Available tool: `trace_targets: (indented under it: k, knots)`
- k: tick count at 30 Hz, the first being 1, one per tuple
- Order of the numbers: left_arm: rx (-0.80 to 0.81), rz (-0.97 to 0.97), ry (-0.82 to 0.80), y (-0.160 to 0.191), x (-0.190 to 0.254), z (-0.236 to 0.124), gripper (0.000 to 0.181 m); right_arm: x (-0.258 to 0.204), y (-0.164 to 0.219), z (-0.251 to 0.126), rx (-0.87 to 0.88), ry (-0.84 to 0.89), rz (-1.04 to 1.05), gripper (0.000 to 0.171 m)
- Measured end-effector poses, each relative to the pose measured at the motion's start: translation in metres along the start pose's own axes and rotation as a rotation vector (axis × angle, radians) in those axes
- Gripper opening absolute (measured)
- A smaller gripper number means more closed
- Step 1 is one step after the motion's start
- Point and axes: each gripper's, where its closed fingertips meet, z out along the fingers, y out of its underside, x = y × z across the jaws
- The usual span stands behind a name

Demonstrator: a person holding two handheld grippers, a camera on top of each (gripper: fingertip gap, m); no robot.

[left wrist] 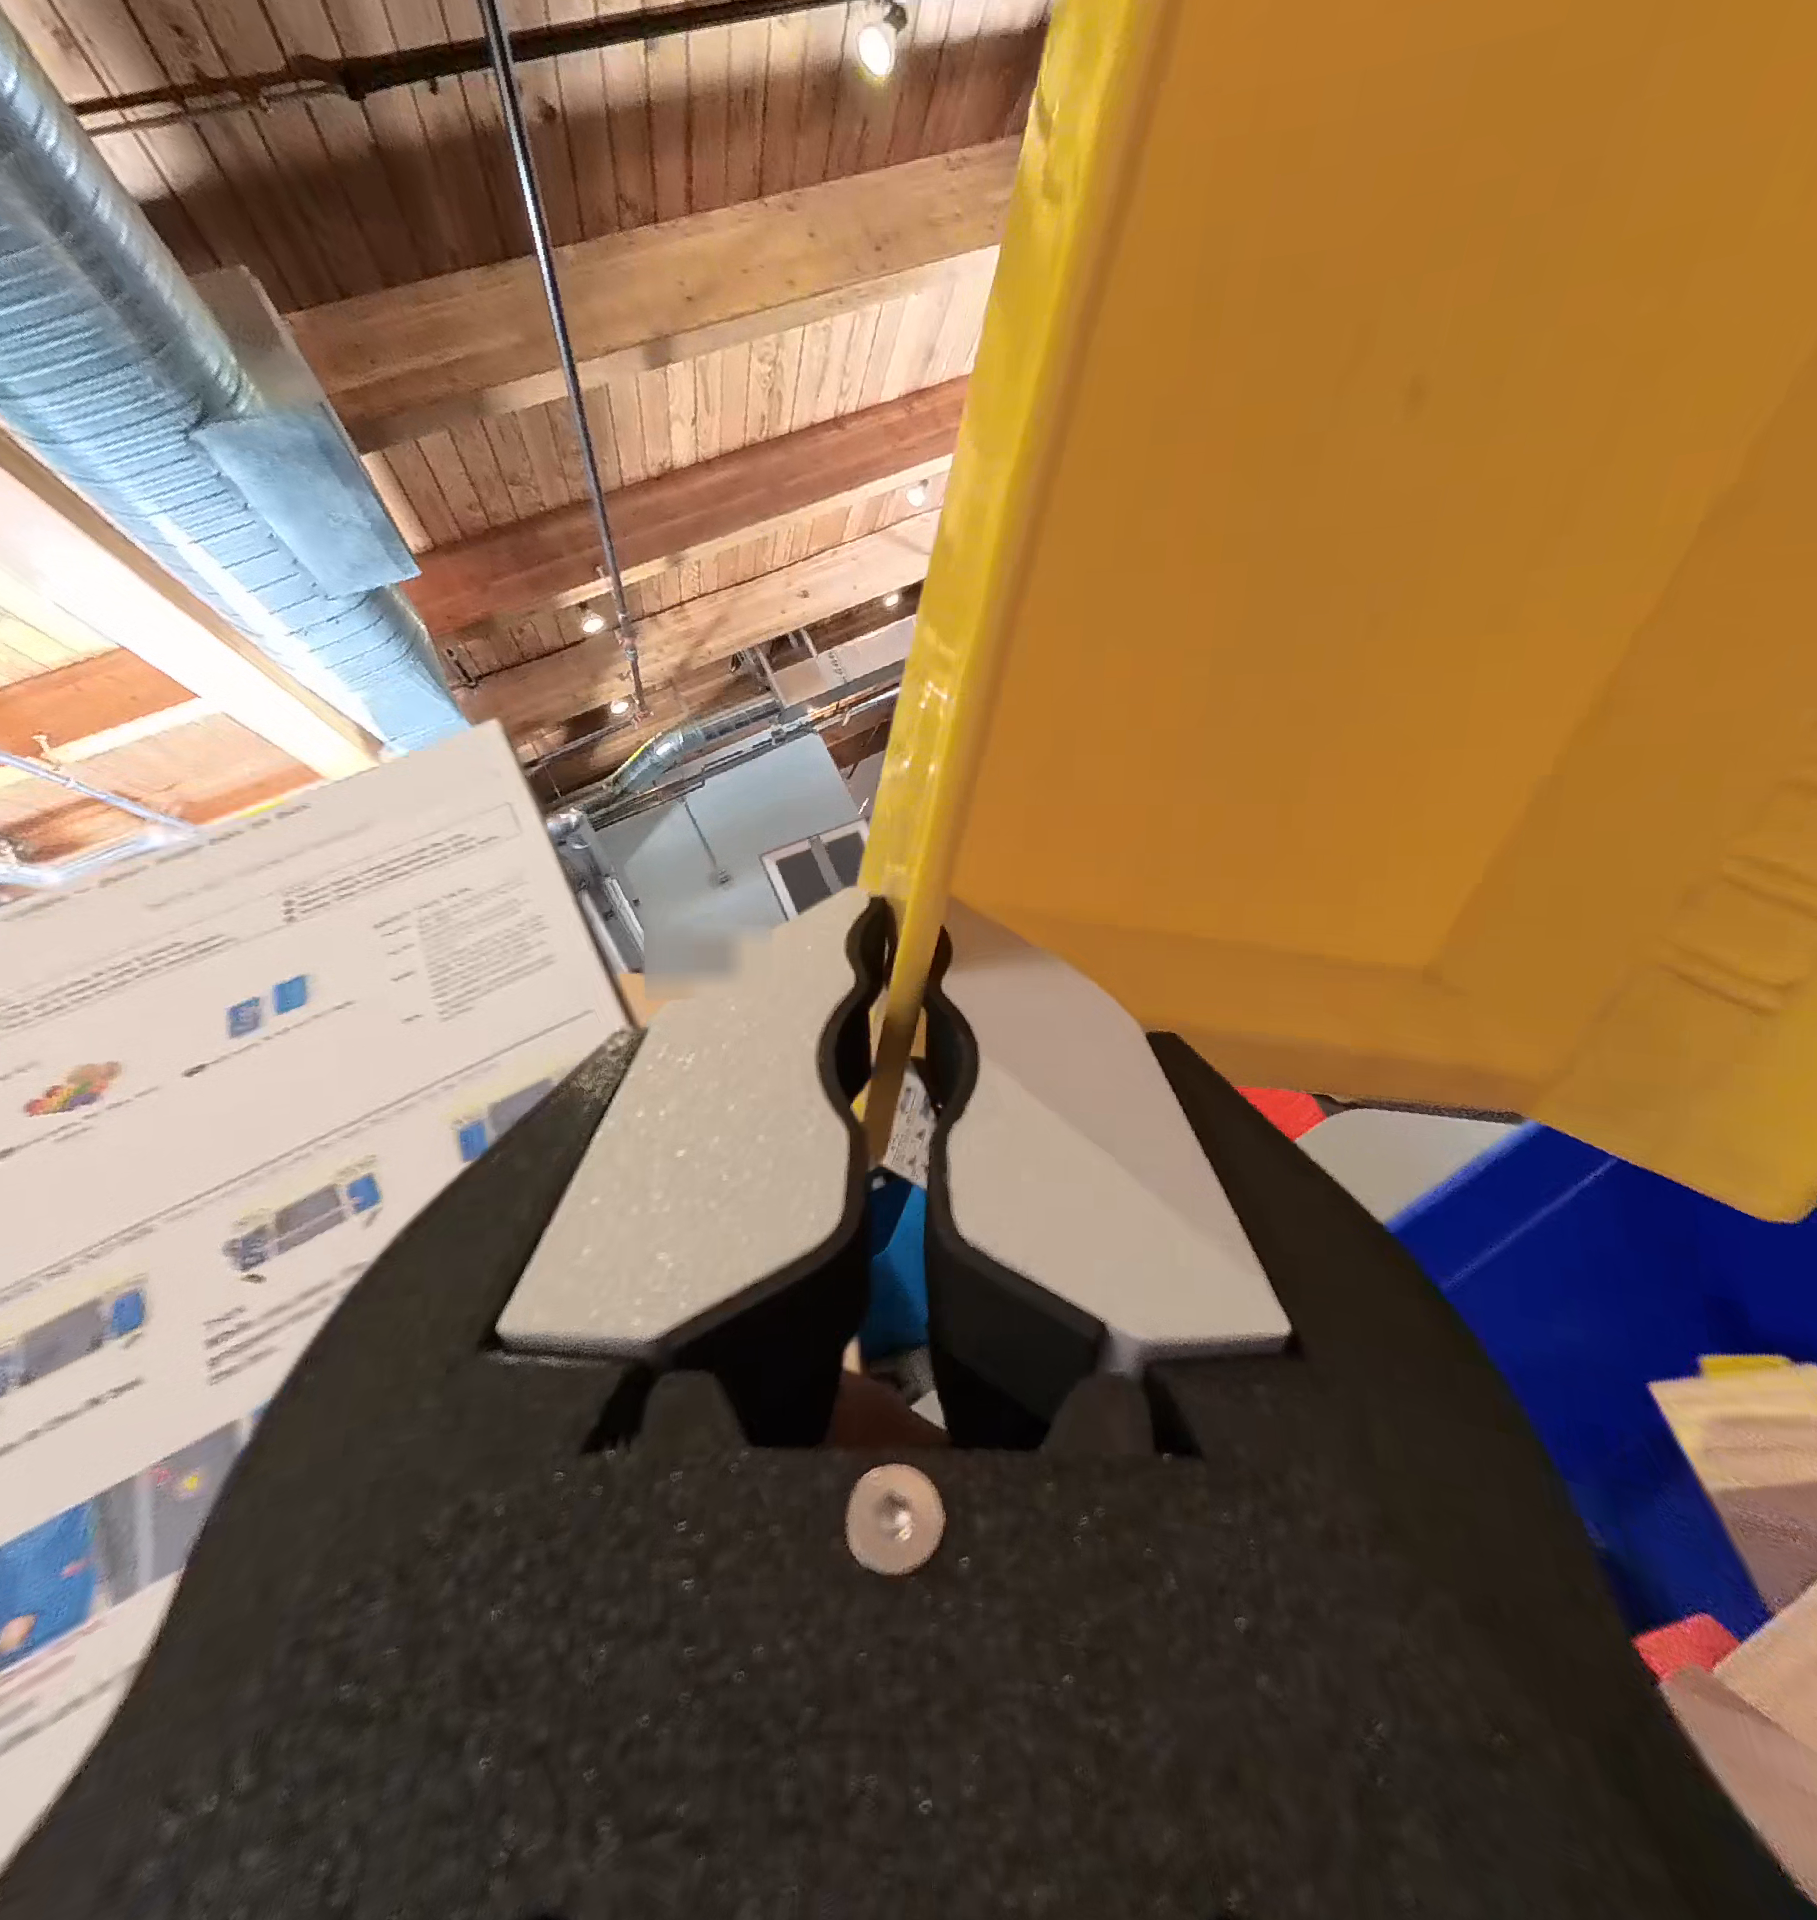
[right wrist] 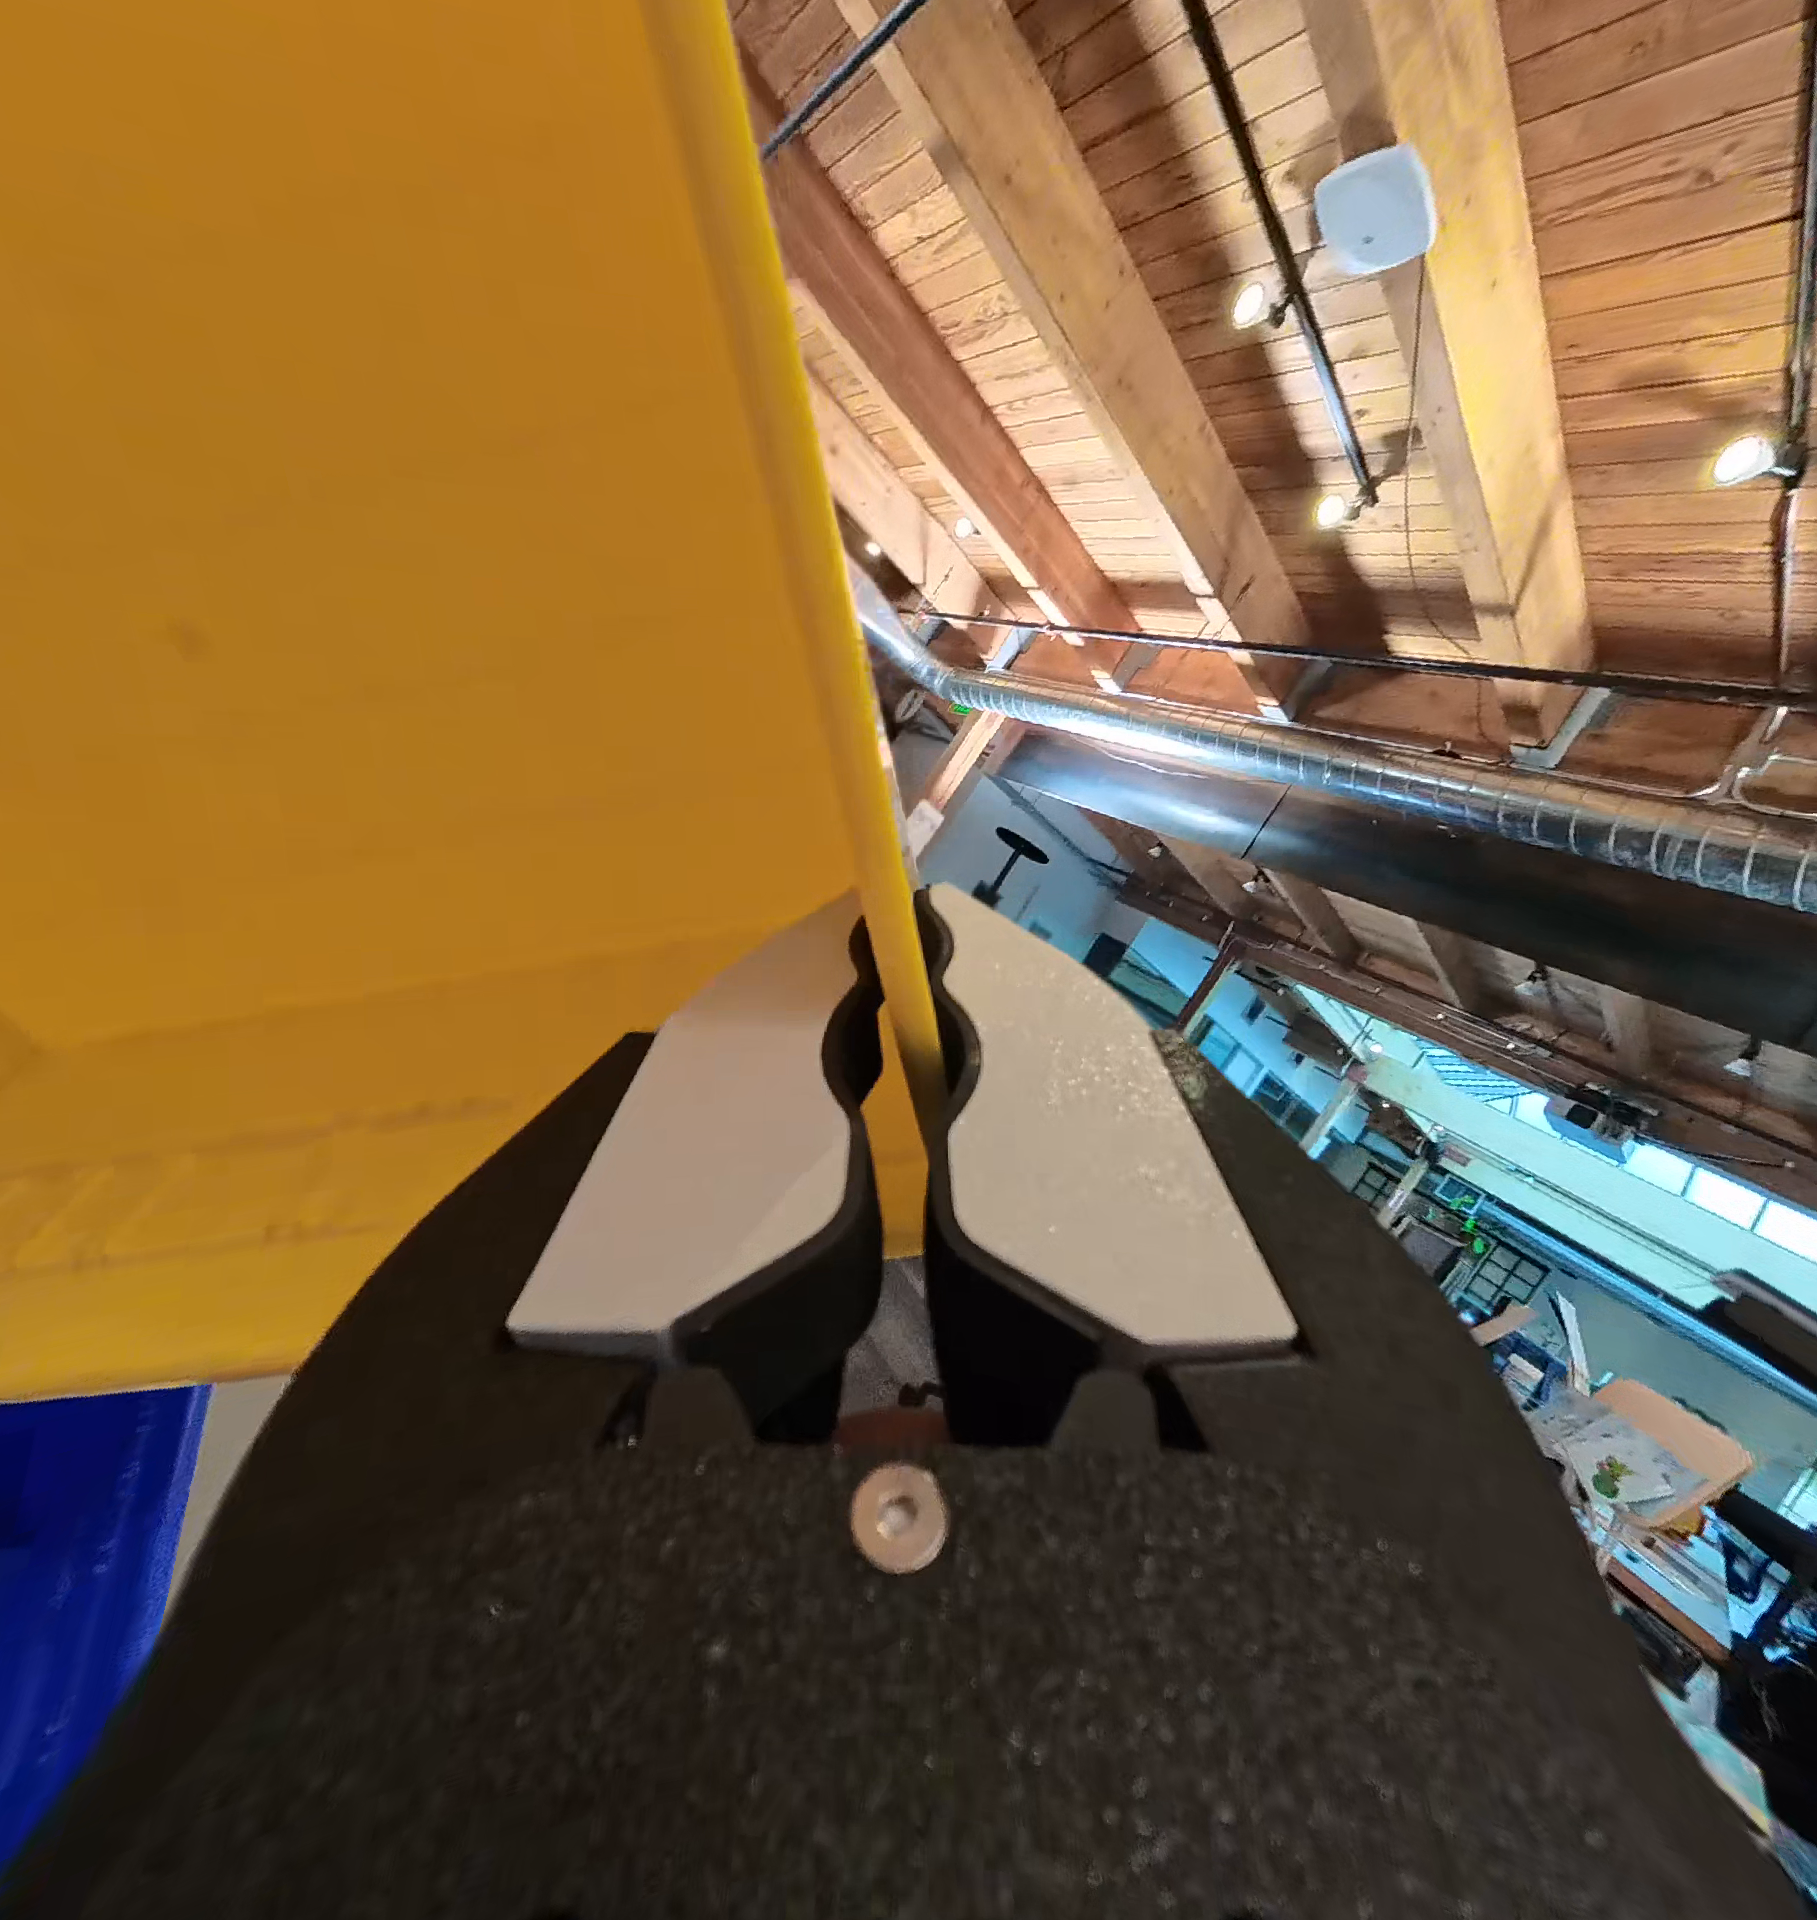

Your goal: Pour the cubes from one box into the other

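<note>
A yellow box (left wrist: pixel 1403 571) is held up high and tipped, its outside and underside facing both cameras. My left gripper (left wrist: pixel 899 966) is shut on its left rim. My right gripper (right wrist: pixel 902 956) is shut on the opposite rim of the same yellow box (right wrist: pixel 343 623). Below it sits a blue box (left wrist: pixel 1569 1309) with wooden cubes (left wrist: pixel 1777 1475) and red cubes (left wrist: pixel 1683 1654) inside. The blue box also shows at the lower left of the right wrist view (right wrist: pixel 52 1621). The inside of the yellow box is hidden.
A white instruction sheet with pictures (left wrist: pixel 208 1091) stands at the left. Both cameras point up at a wooden ceiling (right wrist: pixel 1299 364) with metal ducts (left wrist: pixel 135 395). A cluttered room with desks (right wrist: pixel 1662 1455) lies at the far right.
</note>
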Motion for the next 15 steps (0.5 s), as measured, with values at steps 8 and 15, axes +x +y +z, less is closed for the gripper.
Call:
trace_targets:
  k: [8,15]
  knots:
    - [-0.399,0.065,0.136,-0.007,-0.081,-0.080,0.003,-0.047,-0.111,0.014,-0.236,-0.421,-0.150,0.004]
    - [-0.907,0.036,0.180,0.048,-0.218,-0.264,0.004,-0.269,-0.195,-0.036,-0.341,-1.043,-0.347,0.003]
